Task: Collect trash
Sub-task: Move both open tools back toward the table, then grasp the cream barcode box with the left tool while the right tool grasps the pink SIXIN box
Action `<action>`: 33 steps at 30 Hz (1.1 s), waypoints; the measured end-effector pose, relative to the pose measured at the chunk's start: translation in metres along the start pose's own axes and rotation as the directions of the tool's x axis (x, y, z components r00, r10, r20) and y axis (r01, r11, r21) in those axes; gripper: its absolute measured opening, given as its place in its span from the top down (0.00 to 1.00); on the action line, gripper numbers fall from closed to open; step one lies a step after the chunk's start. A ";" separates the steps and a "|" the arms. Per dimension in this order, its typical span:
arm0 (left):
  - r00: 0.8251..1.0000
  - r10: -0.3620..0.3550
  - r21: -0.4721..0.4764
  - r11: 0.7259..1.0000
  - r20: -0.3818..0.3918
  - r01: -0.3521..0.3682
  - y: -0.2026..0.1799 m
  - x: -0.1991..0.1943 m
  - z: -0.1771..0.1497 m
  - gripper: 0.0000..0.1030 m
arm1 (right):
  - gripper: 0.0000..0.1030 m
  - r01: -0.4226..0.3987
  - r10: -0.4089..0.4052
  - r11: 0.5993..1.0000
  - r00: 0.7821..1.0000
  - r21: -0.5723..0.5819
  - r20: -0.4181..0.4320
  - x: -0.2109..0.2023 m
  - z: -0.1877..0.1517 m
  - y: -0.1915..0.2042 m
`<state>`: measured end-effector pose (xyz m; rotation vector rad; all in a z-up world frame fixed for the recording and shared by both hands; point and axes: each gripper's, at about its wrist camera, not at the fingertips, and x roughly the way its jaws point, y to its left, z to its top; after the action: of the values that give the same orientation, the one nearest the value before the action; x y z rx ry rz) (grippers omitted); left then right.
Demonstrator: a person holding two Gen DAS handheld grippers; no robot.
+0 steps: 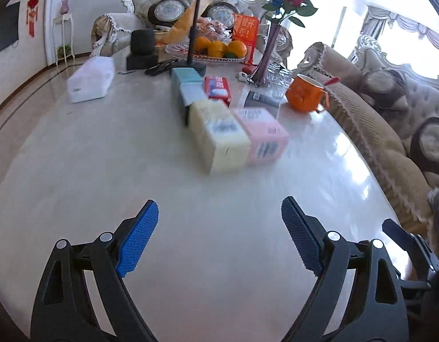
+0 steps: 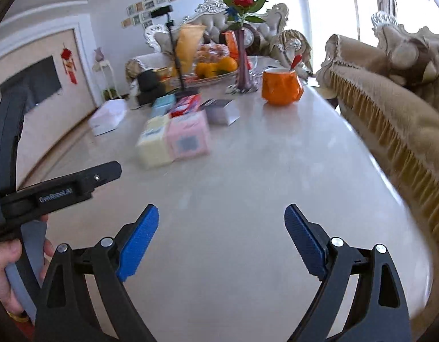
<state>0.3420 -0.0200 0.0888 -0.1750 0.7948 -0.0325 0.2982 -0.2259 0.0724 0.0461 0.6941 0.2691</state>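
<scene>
My left gripper (image 1: pixel 219 208) hangs open above the pale marble table (image 1: pixel 105 171), with nothing between its blue pads. My right gripper (image 2: pixel 221 212) is open too, over the same table (image 2: pixel 262 171), and holds nothing. Ahead of both lie a yellow tissue pack (image 1: pixel 219 139) and a pink tissue pack (image 1: pixel 262 134) side by side, seen in the right wrist view as yellow pack (image 2: pixel 155 142) and pink pack (image 2: pixel 188 138). Behind them sit a red-and-white packet (image 1: pixel 218 88) and a teal box (image 1: pixel 185 77). No loose trash shows on the table.
An orange mug (image 2: pixel 280 87) stands at the right, a purple vase with roses (image 1: pixel 266 57) beside a fruit tray with oranges (image 1: pixel 219 50). A white box (image 1: pixel 91 79) lies far left. A fringed sofa (image 2: pixel 390 108) borders the table's right edge. A hand (image 2: pixel 5 270) holds the left gripper's handle.
</scene>
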 end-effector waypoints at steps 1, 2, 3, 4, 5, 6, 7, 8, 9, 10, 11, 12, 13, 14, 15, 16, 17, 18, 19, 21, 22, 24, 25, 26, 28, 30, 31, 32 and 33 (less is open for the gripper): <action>1.000 0.003 0.004 1.000 -0.004 -0.003 -0.006 0.009 0.006 0.17 | 0.17 0.006 -0.006 1.000 1.000 -0.002 -0.007 0.009 0.007 -0.003; 1.000 0.005 0.010 1.000 -0.011 -0.005 -0.008 0.019 0.012 0.17 | 0.17 0.013 -0.013 1.000 1.000 -0.004 -0.014 0.016 0.014 -0.008; 1.000 0.011 0.015 1.000 -0.020 -0.011 -0.010 0.028 0.018 0.17 | 0.17 0.022 -0.023 1.000 0.999 -0.010 -0.022 0.026 0.022 -0.011; 0.999 0.028 0.021 0.999 -0.032 -0.027 -0.012 0.042 0.026 0.17 | 0.17 0.028 -0.029 0.999 0.999 -0.018 -0.029 0.033 0.027 -0.013; 0.999 0.039 0.026 0.999 -0.038 -0.038 -0.012 0.051 0.030 0.17 | 0.17 0.033 -0.034 0.999 0.999 -0.027 -0.033 0.039 0.031 -0.014; 0.998 0.048 0.027 0.999 -0.041 -0.047 -0.012 0.057 0.033 0.17 | 0.17 0.039 -0.041 0.999 0.998 -0.038 -0.037 0.047 0.036 -0.016; 0.997 0.060 0.025 0.998 -0.047 -0.058 -0.009 0.064 0.035 0.17 | 0.17 0.043 -0.045 0.998 0.998 -0.046 -0.040 0.052 0.040 -0.016; 0.997 0.063 0.024 0.998 -0.053 -0.062 -0.007 0.069 0.038 0.17 | 0.17 0.045 -0.047 0.997 0.998 -0.055 -0.040 0.055 0.042 -0.015; 0.996 0.065 0.026 0.998 -0.060 -0.063 -0.004 0.073 0.041 0.17 | 0.17 0.047 -0.050 0.997 0.998 -0.067 -0.040 0.060 0.046 -0.014; 0.996 0.069 0.032 0.997 -0.064 -0.067 -0.001 0.077 0.043 0.17 | 0.17 0.048 -0.051 0.996 0.998 -0.073 -0.039 0.063 0.048 -0.012; 0.995 0.080 0.043 0.996 -0.066 -0.077 0.001 0.079 0.043 0.17 | 0.17 0.044 -0.047 0.996 0.998 -0.077 -0.039 0.065 0.050 -0.011; 0.995 0.080 0.055 0.996 -0.064 -0.077 0.003 0.080 0.044 0.16 | 0.17 0.037 -0.040 0.996 0.998 -0.079 -0.040 0.069 0.053 -0.008; 0.995 0.082 0.067 0.995 -0.056 -0.079 0.006 0.079 0.043 0.16 | 0.17 0.030 -0.033 0.996 0.999 -0.079 -0.042 0.072 0.055 -0.007; 0.995 0.089 0.073 0.994 -0.052 -0.085 0.009 0.078 0.044 0.16 | 0.17 0.019 -0.023 0.997 0.999 -0.079 -0.044 0.075 0.057 -0.004; 0.994 0.099 0.086 0.992 -0.045 -0.095 0.013 0.075 0.043 0.17 | 0.17 0.009 -0.012 0.997 0.999 -0.078 -0.046 0.077 0.059 -0.001; 0.994 0.106 0.093 0.990 -0.039 -0.102 0.015 0.074 0.043 0.17 | 0.17 -0.003 -0.001 0.997 0.999 -0.079 -0.049 0.079 0.059 0.003; 0.993 0.112 0.099 0.989 -0.034 -0.108 0.020 0.073 0.043 0.16 | 0.17 -0.012 0.008 0.997 0.999 -0.080 -0.051 0.081 0.060 0.007; 0.993 0.117 0.105 0.988 -0.033 -0.113 0.023 0.072 0.043 0.17 | 0.17 -0.014 0.010 0.996 0.999 -0.090 -0.052 0.085 0.061 0.014; 0.992 0.118 0.111 0.987 -0.037 -0.113 0.028 0.073 0.044 0.16 | 0.17 -0.014 0.009 0.995 0.999 -0.098 -0.051 0.087 0.062 0.018; 0.992 0.118 0.118 0.987 -0.049 -0.111 0.033 0.075 0.045 0.16 | 0.17 -0.001 -0.006 0.991 0.999 -0.130 -0.054 0.096 0.064 0.031; 0.991 0.126 0.129 0.985 -0.051 -0.119 0.035 0.076 0.046 0.17 | 0.17 0.005 -0.013 0.989 0.998 -0.146 -0.059 0.100 0.065 0.036; 0.985 0.167 0.162 0.974 -0.049 -0.157 0.038 0.081 0.048 0.17 | 0.16 0.003 -0.018 0.982 0.997 -0.186 -0.078 0.109 0.068 0.047; 0.984 0.171 0.169 0.973 -0.054 -0.160 0.039 0.083 0.049 0.17 | 0.16 0.000 -0.017 0.981 0.996 -0.196 -0.082 0.113 0.069 0.050; 0.984 0.162 0.161 0.976 -0.074 -0.149 0.041 0.088 0.049 0.17 | 0.16 0.003 -0.022 0.978 0.996 -0.210 -0.089 0.117 0.071 0.053; 0.984 0.147 0.151 0.980 -0.104 -0.131 0.043 0.097 0.052 0.17 | 0.16 0.013 -0.040 0.970 0.994 -0.245 -0.104 0.125 0.075 0.062; 0.980 0.152 0.153 0.979 -0.129 -0.132 0.043 0.106 0.054 0.17 | 0.16 0.017 -0.051 0.965 0.991 -0.263 -0.122 0.134 0.080 0.067; 0.979 0.154 0.156 0.979 -0.132 -0.133 0.042 0.109 0.057 0.17 | 0.16 0.017 -0.053 0.965 0.990 -0.260 -0.132 0.138 0.082 0.070; 0.979 0.158 0.160 0.978 -0.129 -0.136 0.042 0.111 0.059 0.17 | 0.16 0.011 -0.049 0.969 0.988 -0.249 -0.149 0.140 0.085 0.070; 0.978 0.164 0.164 0.976 -0.130 -0.142 0.041 0.112 0.061 0.17 | 0.16 -0.007 -0.030 0.976 0.985 -0.217 -0.168 0.141 0.087 0.070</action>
<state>0.4626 0.0188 0.0445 0.0357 0.9427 0.0402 0.4409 -0.1177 0.0604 -0.1919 0.8316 0.3391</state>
